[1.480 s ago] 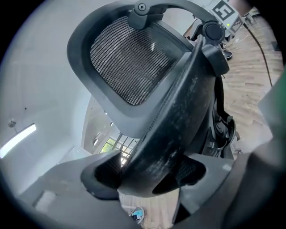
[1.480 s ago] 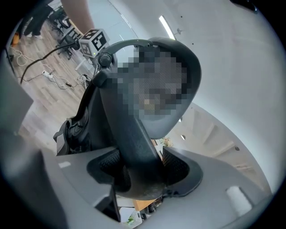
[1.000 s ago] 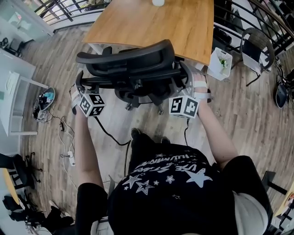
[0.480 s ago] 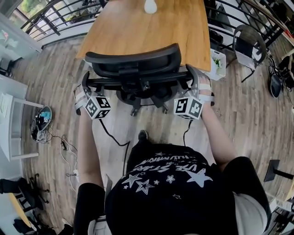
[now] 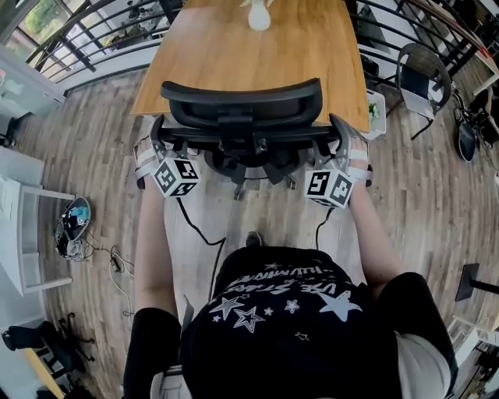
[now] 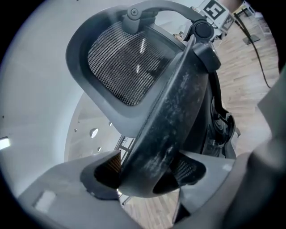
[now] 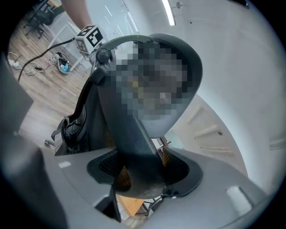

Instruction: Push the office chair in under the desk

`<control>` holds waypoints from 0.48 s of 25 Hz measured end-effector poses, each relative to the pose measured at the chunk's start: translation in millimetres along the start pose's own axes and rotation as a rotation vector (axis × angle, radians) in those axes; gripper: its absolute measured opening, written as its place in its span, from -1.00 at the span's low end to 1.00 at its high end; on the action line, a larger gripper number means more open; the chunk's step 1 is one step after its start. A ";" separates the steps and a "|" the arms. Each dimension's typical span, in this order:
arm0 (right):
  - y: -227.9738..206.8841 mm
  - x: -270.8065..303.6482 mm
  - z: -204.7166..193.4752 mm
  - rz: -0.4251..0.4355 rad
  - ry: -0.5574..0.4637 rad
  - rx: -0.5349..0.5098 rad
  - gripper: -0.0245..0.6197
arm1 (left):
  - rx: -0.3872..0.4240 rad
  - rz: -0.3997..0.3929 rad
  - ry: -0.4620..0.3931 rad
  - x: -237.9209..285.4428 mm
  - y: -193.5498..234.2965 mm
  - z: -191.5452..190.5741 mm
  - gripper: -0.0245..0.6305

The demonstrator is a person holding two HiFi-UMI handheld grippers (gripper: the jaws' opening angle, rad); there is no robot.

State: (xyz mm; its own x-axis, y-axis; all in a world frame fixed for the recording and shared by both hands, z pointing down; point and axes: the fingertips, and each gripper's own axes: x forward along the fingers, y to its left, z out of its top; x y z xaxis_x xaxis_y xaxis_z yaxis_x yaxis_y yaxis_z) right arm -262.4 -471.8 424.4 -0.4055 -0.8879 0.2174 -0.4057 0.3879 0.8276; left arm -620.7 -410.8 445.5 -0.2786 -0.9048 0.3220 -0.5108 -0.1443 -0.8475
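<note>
The black mesh office chair (image 5: 242, 105) stands with its back to me, and its seat reaches under the near edge of the wooden desk (image 5: 257, 54). My left gripper (image 5: 153, 146) is shut on the left edge of the backrest frame (image 6: 170, 116). The dusty black bar sits between its pads in the left gripper view. On the other side, my right gripper (image 5: 348, 148) is shut on the right edge of the backrest (image 7: 134, 134). Both marker cubes show just below the backrest.
A white object (image 5: 259, 17) stands on the desk's far part. A white box with a plant (image 5: 376, 109) sits by the desk's right corner, and another chair (image 5: 421, 78) is beyond it. A black cable (image 5: 195, 226) runs over the wood floor. A railing (image 5: 86, 47) lines the upper left.
The chair and both grippers have moved away from me toward the desk. The chair has turned square to the desk edge. Both grips are unchanged.
</note>
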 end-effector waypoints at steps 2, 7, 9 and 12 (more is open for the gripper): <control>-1.5 10.0 4.0 -0.009 0.016 0.002 -0.10 | 0.001 -0.011 -0.010 14.8 5.2 -0.9 0.09; 4.2 22.8 3.5 -0.030 0.040 0.008 -0.10 | 0.016 -0.009 -0.040 36.4 6.2 -2.9 0.09; 3.7 25.7 4.1 -0.038 0.047 0.011 -0.10 | 0.020 -0.007 -0.050 42.1 8.8 -1.7 0.09; 2.0 34.8 5.8 -0.051 0.060 0.017 -0.10 | 0.029 -0.003 -0.072 53.0 13.6 -0.3 0.09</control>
State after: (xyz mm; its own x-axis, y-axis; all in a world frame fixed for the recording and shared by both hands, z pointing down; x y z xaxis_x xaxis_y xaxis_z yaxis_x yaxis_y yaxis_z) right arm -282.1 -500.5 430.7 -0.3341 -0.9196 0.2065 -0.4386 0.3456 0.8296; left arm -642.6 -460.6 451.1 -0.2176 -0.9305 0.2945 -0.4876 -0.1577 -0.8587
